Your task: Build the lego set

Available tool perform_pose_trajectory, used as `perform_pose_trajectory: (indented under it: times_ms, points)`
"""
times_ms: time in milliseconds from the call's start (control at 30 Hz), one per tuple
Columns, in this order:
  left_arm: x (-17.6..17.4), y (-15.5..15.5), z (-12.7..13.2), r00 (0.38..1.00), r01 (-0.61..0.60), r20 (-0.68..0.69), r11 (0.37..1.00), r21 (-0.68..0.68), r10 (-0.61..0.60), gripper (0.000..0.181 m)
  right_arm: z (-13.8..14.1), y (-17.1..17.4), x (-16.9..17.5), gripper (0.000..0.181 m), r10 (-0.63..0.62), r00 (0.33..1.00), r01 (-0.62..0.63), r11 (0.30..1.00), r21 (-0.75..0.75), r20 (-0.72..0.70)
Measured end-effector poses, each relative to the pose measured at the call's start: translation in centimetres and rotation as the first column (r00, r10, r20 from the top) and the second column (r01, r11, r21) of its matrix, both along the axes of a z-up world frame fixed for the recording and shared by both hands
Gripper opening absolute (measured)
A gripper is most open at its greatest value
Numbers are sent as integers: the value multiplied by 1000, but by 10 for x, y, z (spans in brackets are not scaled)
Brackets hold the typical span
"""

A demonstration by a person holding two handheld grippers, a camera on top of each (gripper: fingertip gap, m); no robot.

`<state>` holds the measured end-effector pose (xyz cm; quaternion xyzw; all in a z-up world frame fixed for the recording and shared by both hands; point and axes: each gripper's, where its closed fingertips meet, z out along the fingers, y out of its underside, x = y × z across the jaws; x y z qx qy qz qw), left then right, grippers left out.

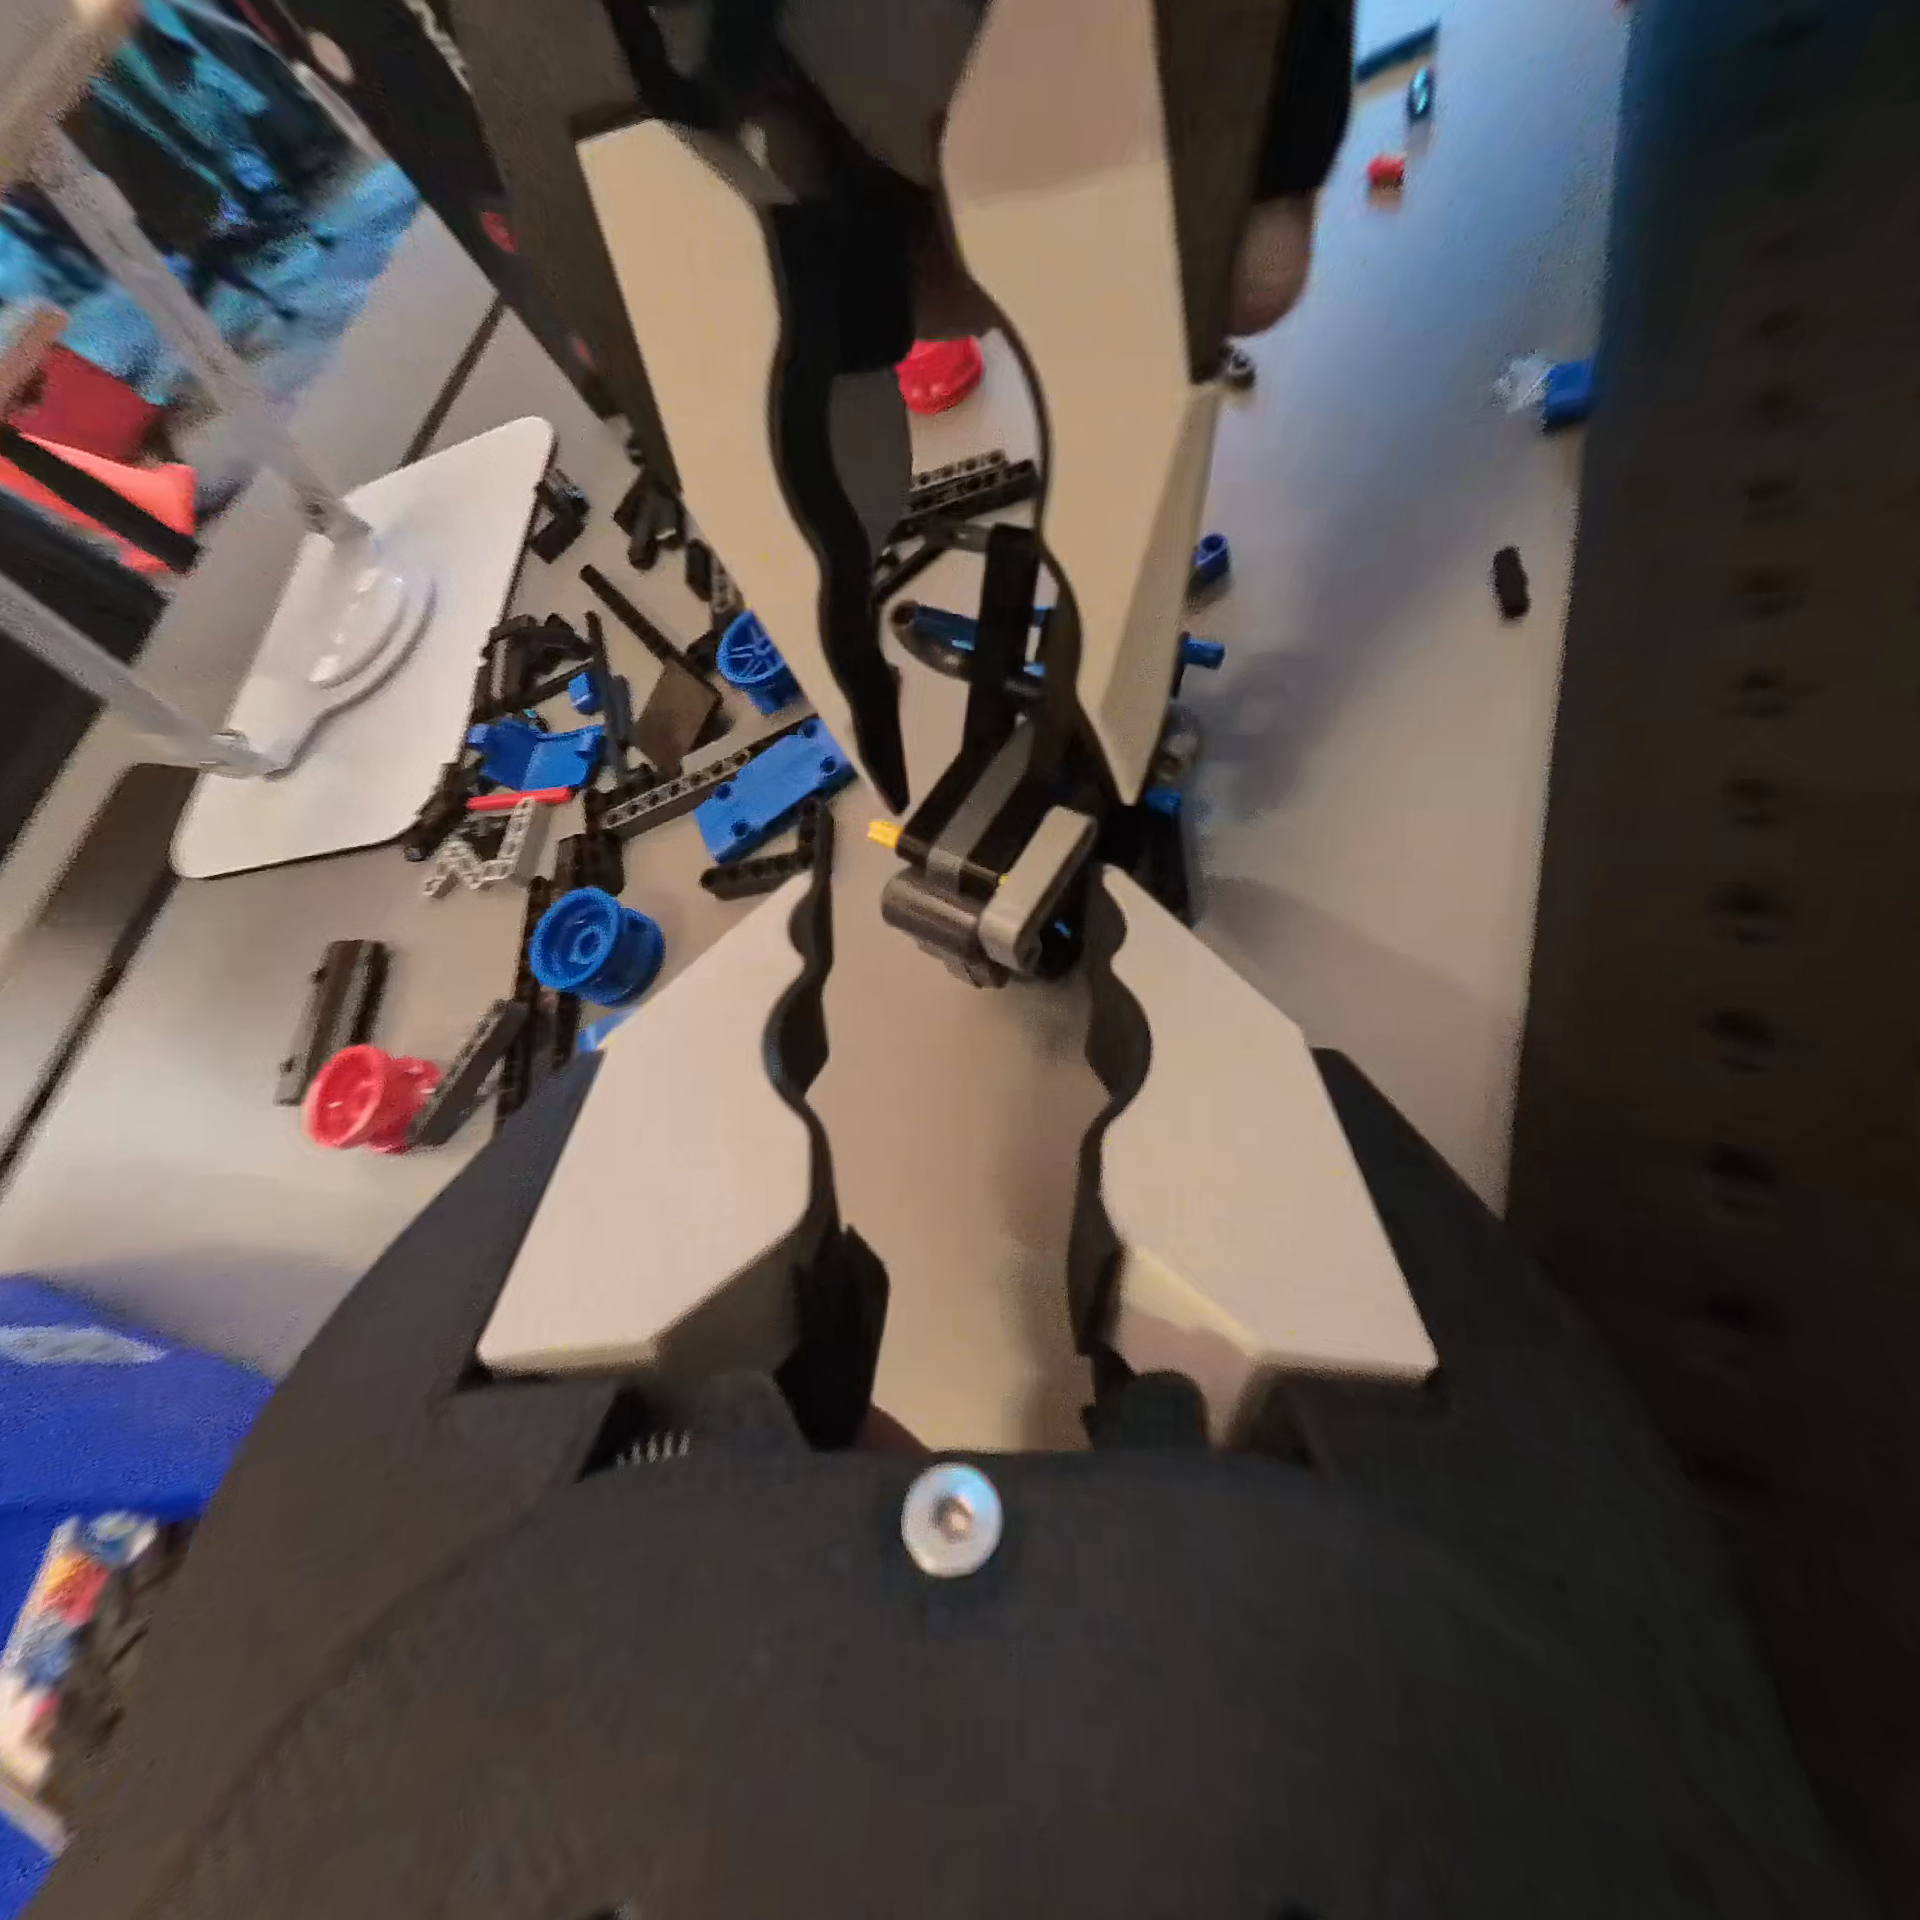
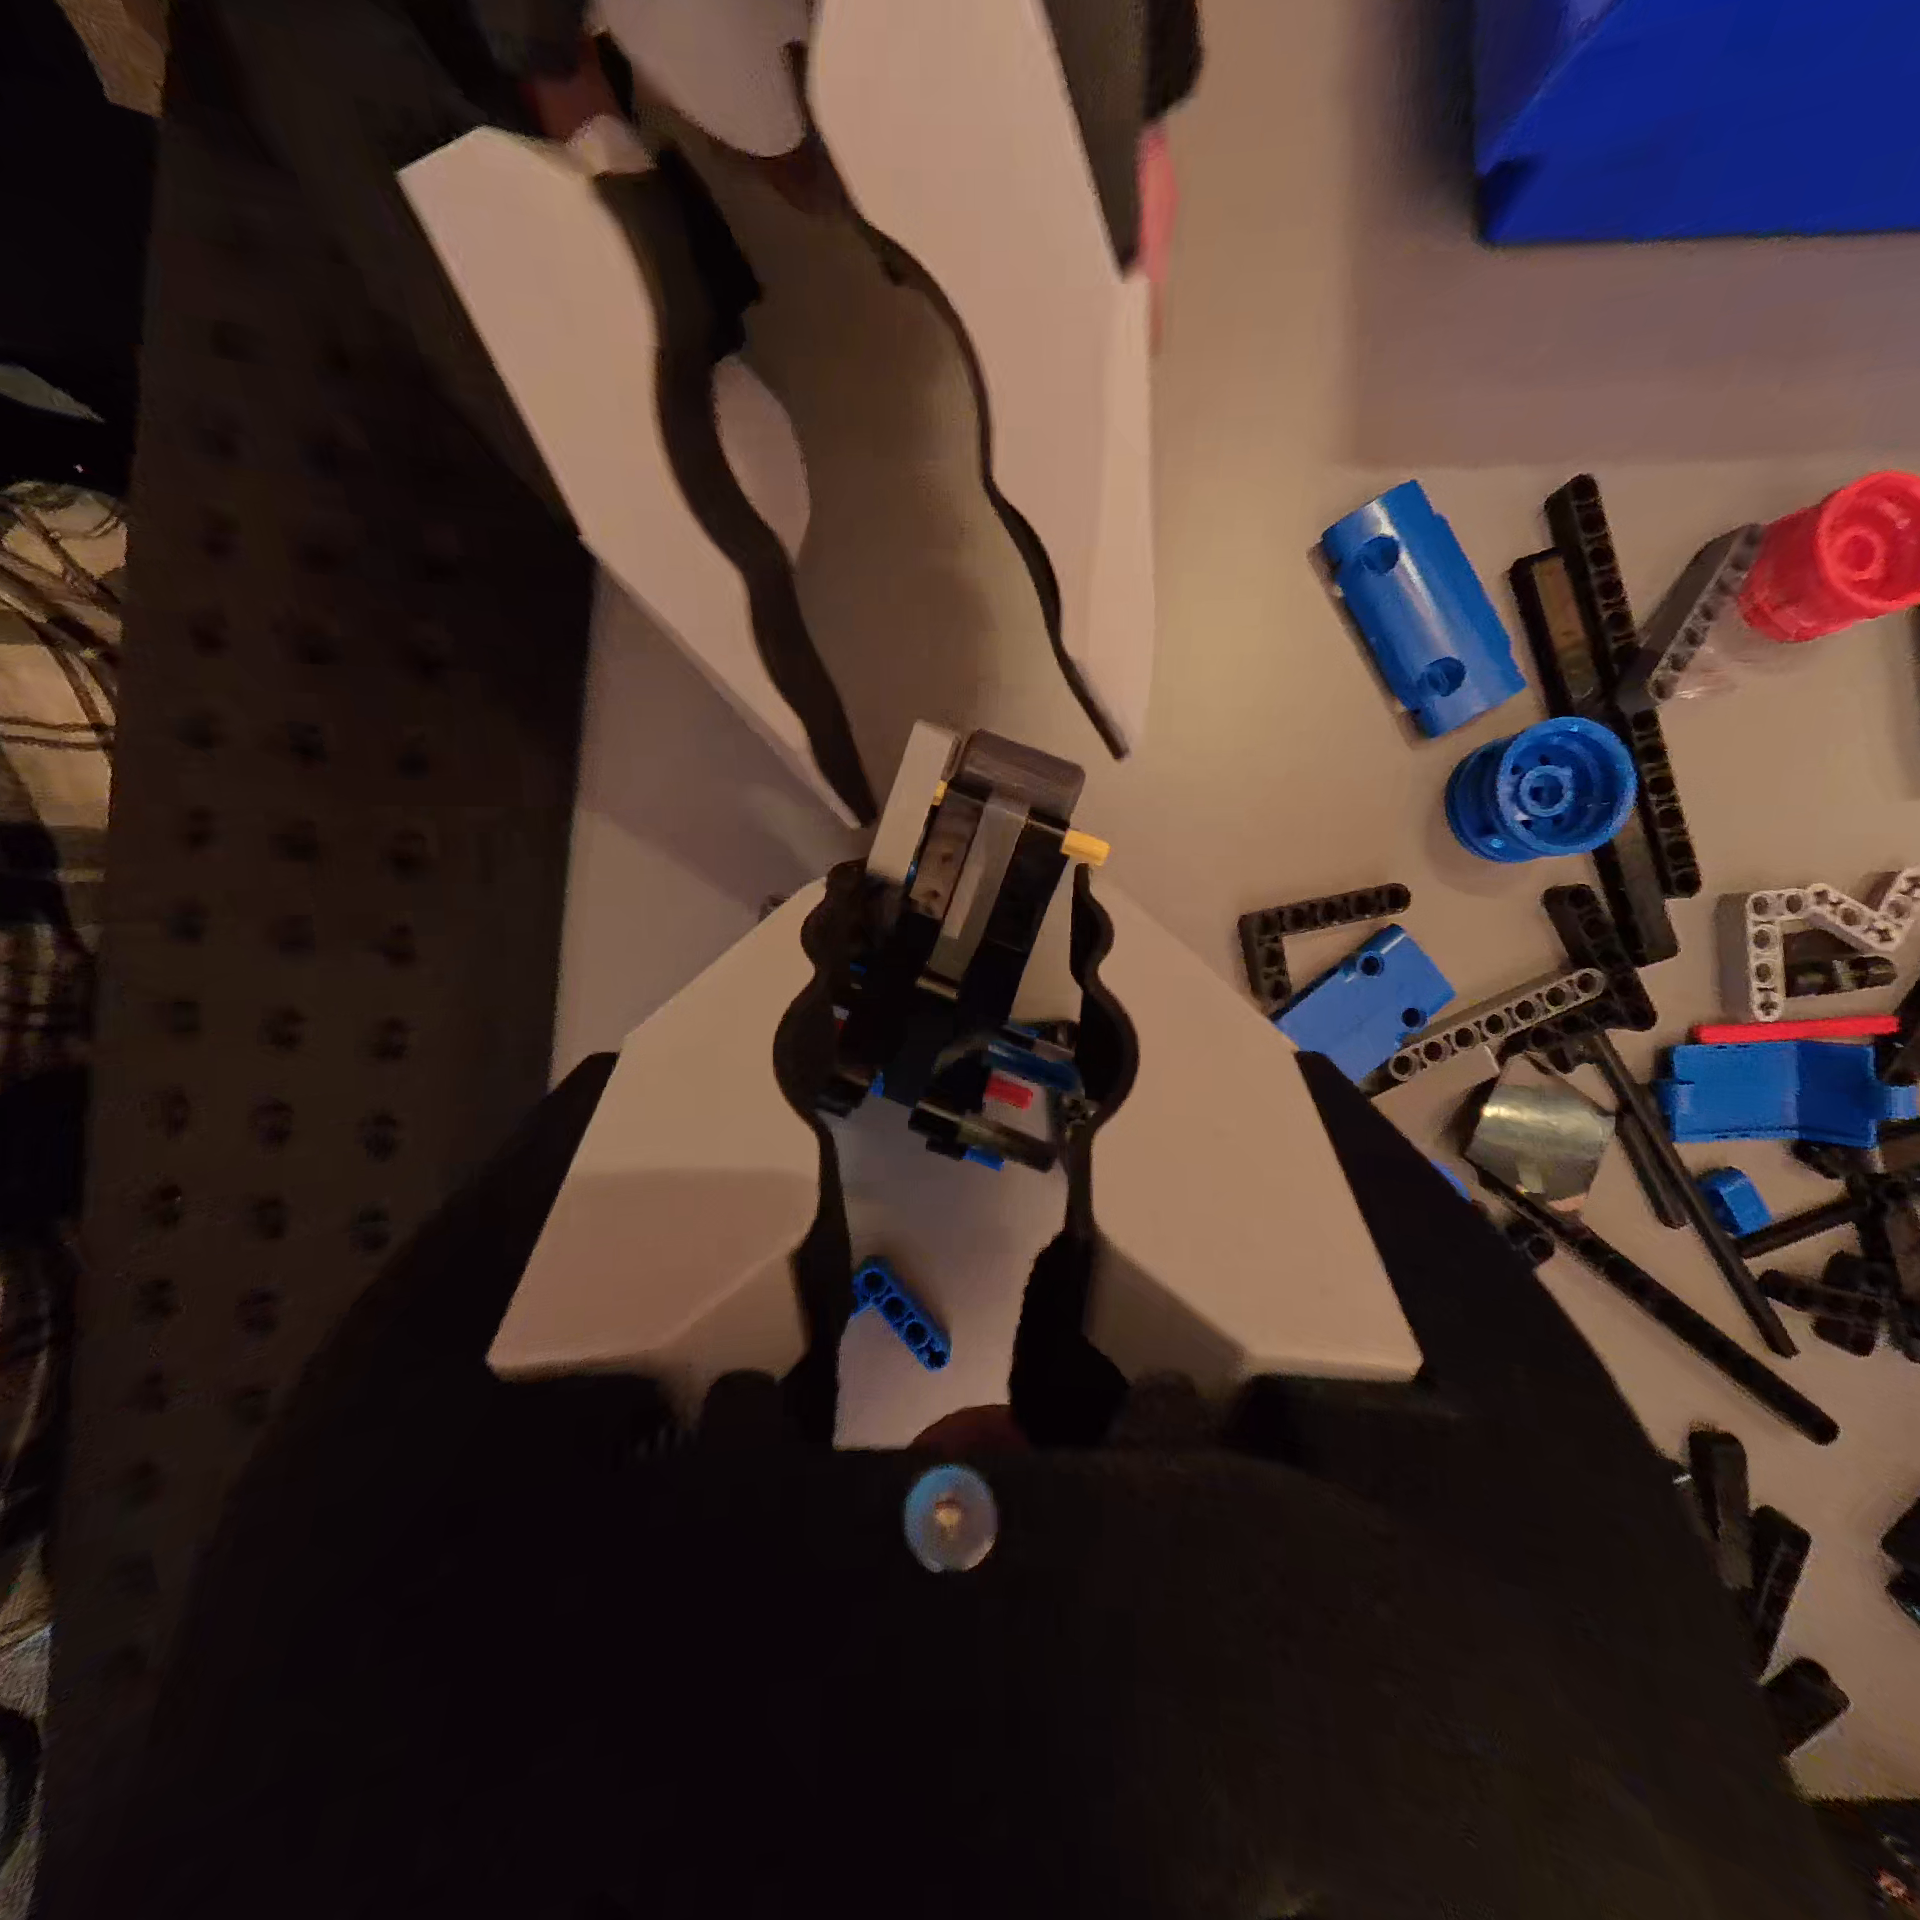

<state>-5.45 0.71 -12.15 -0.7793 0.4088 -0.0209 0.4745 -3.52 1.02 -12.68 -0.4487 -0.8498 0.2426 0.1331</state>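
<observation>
grey table (image 1: 1351,520), right hand-held gripper (image 2: 956,894) clamped on lego assembly (image 2: 977,914), left hand-held gripper (image 1: 961,894) agape, empty

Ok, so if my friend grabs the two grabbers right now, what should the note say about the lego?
Left gripper: open, with its tips on either side of the grey end of the assembly and not clamped on it.
Right gripper: shut on the small black-and-grey lego assembly.
Loose parts on the table: a blue wheel, a red wheel, a blue panel and black beams, all in a scattered pile.
Done: one small assembly is built.
Left: most pieces lie unattached, and no wheels are fitted yet.
</observation>
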Motion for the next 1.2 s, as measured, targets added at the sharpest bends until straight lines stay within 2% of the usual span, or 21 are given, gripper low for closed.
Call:
perform_pose_trajectory:
  times_ms: [67, 133, 467, 767, 800, 833, 933, 1033, 1100, 1200]
  points:
    - [4, 1, -4, 998, 45, 43, 997, -55, -43, 38, -3, -1, 0, 39, -3, 1000, 3, 1000, 3, 21]
    - [8, 2, -5, 995, 57, 86, 995, -85, -50, 38, -3, -2, -1, 38, -14, 999, 15, 1000, -13, 34]
    - [10, 5, -8, 995, 47, 87, 996, -71, -41, 35, -3, -1, -2, 33, -15, 999, 16, 1000, -25, 40]
    - [7, 5, -6, 996, 38, 87, 998, -52, -34, 35, 0, -1, -6, 36, -4, 1000, 4, 1000, -18, 24]
    - [5, 2, -5, 995, 42, 95, 997, -59, -36, 35, 8, -1, -8, 47, -17, 1000, 17, 999, -39, -14]
    - [5, 0, -3, 994, 48, 105, 997, -58, -42, 34, 15, 0, -8, 50, -24, 999, 21, 998, -62, -43]
    - [0, -6, -6, 996, 54, 74, 997, -58, -50, 34, 29, 10, -1, 48, -44, 995, 35, 994, -103, -86]
    - [-12, -3, -5, 998, 29, 60, 998, -64, -26, 35, 23, 17, 6, 50, -68, 995, 59, 990, -128, -70]
    - [-25, 3, -6, 999, -29, 33, 997, -69, 31, 41, 18, 14, 8, 50, -66, 996, 56, 987, -151, -61]
    - [-35, 4, -8, 997, -76, 7, 994, -76, 77, 38, 23, 2, 7, 50, -65, 995, 43, 963, -267, -77]
